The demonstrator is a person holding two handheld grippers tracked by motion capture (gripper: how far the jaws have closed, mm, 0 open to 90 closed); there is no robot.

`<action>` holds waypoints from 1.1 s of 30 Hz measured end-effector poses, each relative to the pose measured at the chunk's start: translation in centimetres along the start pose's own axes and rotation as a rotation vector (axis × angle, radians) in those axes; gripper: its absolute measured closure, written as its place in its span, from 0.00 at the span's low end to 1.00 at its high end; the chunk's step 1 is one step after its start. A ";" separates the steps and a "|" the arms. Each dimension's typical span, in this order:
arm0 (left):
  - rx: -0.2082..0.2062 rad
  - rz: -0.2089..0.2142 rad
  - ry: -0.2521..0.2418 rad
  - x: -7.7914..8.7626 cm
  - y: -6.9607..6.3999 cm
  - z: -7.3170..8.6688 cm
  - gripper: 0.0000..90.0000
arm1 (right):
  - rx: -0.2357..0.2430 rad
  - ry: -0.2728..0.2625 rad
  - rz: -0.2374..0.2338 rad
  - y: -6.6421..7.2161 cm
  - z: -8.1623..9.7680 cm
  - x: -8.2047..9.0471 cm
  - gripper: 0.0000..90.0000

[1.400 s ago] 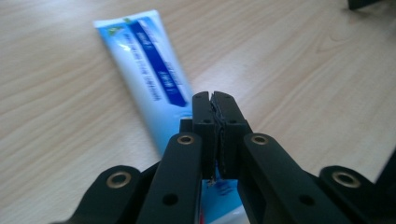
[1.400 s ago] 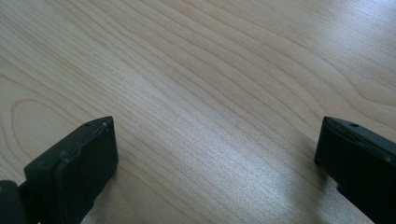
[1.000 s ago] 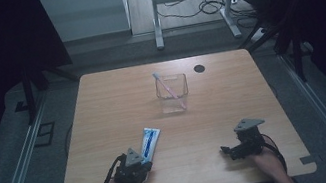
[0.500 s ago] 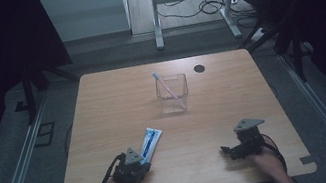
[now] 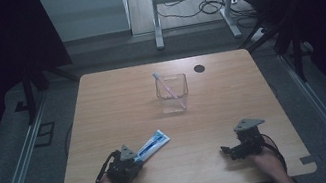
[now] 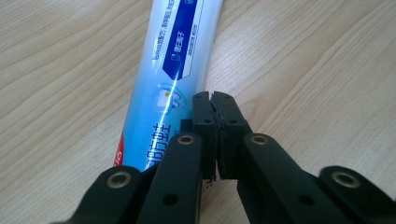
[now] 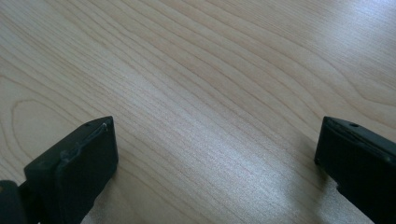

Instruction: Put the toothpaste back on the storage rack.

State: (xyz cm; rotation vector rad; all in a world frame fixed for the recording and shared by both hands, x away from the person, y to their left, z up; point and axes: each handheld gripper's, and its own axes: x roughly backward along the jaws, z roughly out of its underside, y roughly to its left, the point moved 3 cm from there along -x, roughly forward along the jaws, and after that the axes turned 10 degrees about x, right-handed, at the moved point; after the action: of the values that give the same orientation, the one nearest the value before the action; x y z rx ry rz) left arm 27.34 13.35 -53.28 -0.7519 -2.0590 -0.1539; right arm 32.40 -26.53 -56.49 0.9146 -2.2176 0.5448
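A blue and white toothpaste tube [image 5: 152, 144] lies flat on the wooden table [image 5: 117, 104], near the front left. My left gripper [image 5: 132, 162] rests at the tube's near end. In the left gripper view its jaws are pressed together with nothing between them, and the tube [image 6: 173, 70] runs alongside them on the left, passing under the left jaw. My right gripper [image 5: 227, 150] sits low at the front right with its jaws wide apart over bare wood [image 7: 217, 144]. A clear square cup [image 5: 172, 95] stands mid-table with a pink toothbrush [image 5: 163, 82] leaning in it.
A round black cable hole [image 5: 199, 69] marks the table's far edge to the right of the cup. Metal desk legs [image 5: 157, 21] and cables lie on the floor beyond the table. Dark curtains close off both sides.
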 end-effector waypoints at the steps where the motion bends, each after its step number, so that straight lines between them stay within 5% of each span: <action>1: -0.008 0.007 0.002 0.1 0.0 -0.1 0.97 | 0.000 0.000 0.000 0.0 0.0 0.0 0.00; 8: -0.036 0.004 0.009 1.0 0.4 -1.7 0.80 | 0.000 0.000 0.000 0.0 0.0 0.0 0.00; 16: -0.055 -0.030 0.080 0.1 1.1 -3.0 0.64 | 0.000 0.000 0.000 0.0 0.0 0.0 0.00; 33: -0.059 -0.030 0.209 -2.4 1.5 -4.3 0.55 | 0.000 0.000 0.000 0.0 0.0 0.0 0.00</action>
State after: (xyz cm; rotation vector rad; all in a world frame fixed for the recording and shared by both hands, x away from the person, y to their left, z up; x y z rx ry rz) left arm 32.23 11.89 -52.96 -0.7098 -1.8741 -0.2988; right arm 32.39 -26.53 -56.49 0.9147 -2.2175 0.5447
